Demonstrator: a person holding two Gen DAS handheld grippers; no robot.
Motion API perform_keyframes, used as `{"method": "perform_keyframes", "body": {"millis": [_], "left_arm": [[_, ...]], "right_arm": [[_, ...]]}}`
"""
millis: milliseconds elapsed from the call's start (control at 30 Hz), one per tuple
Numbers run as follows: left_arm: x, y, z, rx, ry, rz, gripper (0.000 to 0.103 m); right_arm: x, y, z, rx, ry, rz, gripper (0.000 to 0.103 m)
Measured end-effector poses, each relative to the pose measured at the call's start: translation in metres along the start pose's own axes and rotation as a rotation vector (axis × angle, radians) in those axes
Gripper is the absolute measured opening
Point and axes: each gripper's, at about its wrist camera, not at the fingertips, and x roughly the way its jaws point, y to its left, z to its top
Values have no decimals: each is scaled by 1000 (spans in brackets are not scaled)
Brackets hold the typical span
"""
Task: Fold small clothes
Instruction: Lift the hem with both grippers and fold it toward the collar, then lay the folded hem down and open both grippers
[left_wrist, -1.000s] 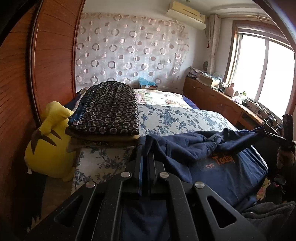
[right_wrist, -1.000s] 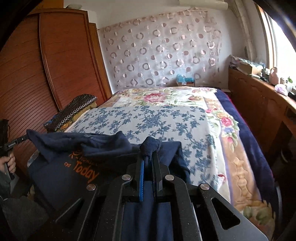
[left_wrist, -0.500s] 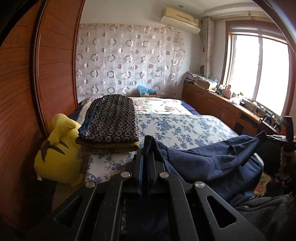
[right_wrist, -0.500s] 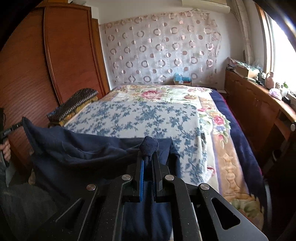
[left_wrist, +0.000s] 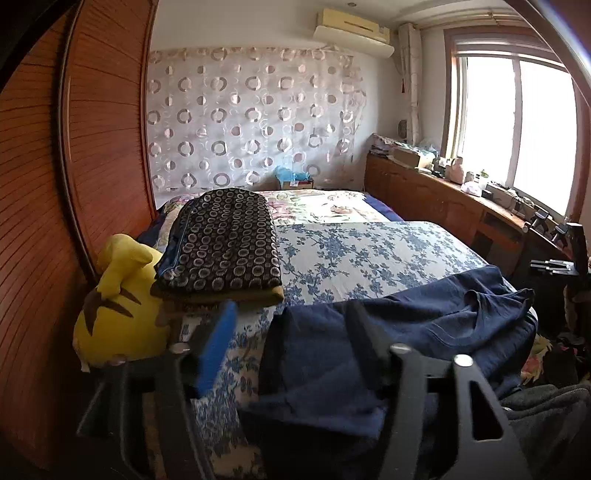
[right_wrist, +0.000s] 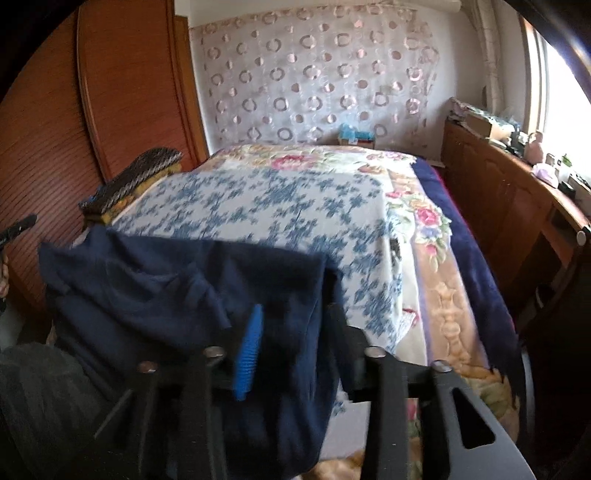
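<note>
A navy garment lies in a loose fold across the near edge of the bed, its orange print hidden. My left gripper hovers over its left end. The jaws are opening, with the blue pad standing clear of the cloth that lies between the fingers. In the right wrist view the same garment spreads to the left, and my right gripper is over its right end. Those jaws are opening too, the cloth slack between them. The other gripper's tip shows at the far left.
The bed has a blue-flowered sheet. A stack of folded ring-patterned cloth sits at its left side beside a yellow plush toy. A wooden wardrobe stands left, and a low wooden cabinet runs under the window on the right.
Both grippers were shut on the garment's corners, holding it stretched above the bed. Their jaws have now parted and the garment has dropped onto the sheet.
</note>
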Motion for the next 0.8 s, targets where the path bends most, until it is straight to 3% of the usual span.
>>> {"method": "perform_keyframes", "body": {"millis": [133, 433, 667, 800], "left_arm": [[23, -1, 10, 31, 34, 3, 73], [75, 13, 27, 53, 100, 51, 73], [128, 20, 17, 77, 252, 52, 73], [142, 20, 4, 51, 309, 1, 73]], "right_arm": [[13, -9, 11, 3, -19, -22, 52], [75, -16, 27, 23, 57, -5, 53], [103, -13, 36, 12, 123, 4, 53], [112, -15, 37, 19, 146, 1, 53]]}}
